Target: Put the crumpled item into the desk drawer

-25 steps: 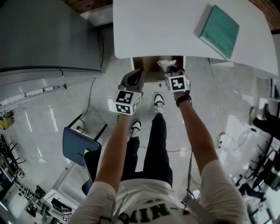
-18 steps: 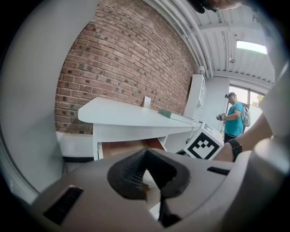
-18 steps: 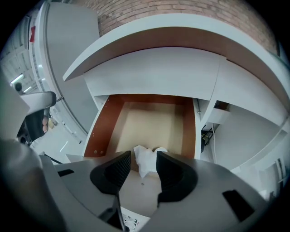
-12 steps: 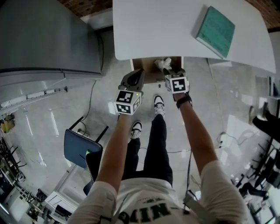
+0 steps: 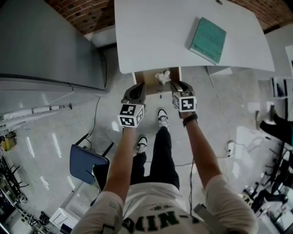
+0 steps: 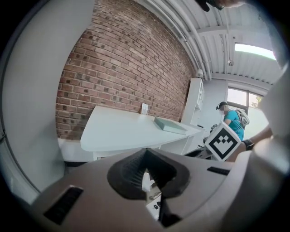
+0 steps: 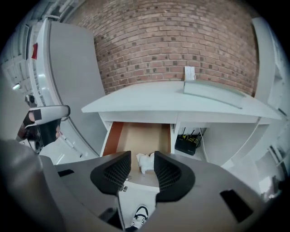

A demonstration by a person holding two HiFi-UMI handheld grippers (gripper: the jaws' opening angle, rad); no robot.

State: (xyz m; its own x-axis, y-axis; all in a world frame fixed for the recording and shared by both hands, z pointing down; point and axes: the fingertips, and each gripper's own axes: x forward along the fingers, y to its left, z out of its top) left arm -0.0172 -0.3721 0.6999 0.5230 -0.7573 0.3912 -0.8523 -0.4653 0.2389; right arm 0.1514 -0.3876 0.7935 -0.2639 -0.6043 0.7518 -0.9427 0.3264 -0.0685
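Brick wall (image 5: 87, 11) runs along the far side, with a tall grey cabinet (image 5: 41, 45) at far left beside the white desk (image 5: 155, 32). I have the left gripper (image 5: 136, 89) hanging in front of the desk edge, its jaws tip to tip with nothing between them. Next comes the open drawer (image 5: 145, 77) under the desktop. The crumpled item (image 5: 163, 76) lies on its floor, right of the middle. My right gripper (image 5: 179, 86) hovers just before it, jaws spread wide after just opening. They are empty, and the white wad shows through the gap. Farther right, a teal book (image 5: 207, 34) rests on the desktop.
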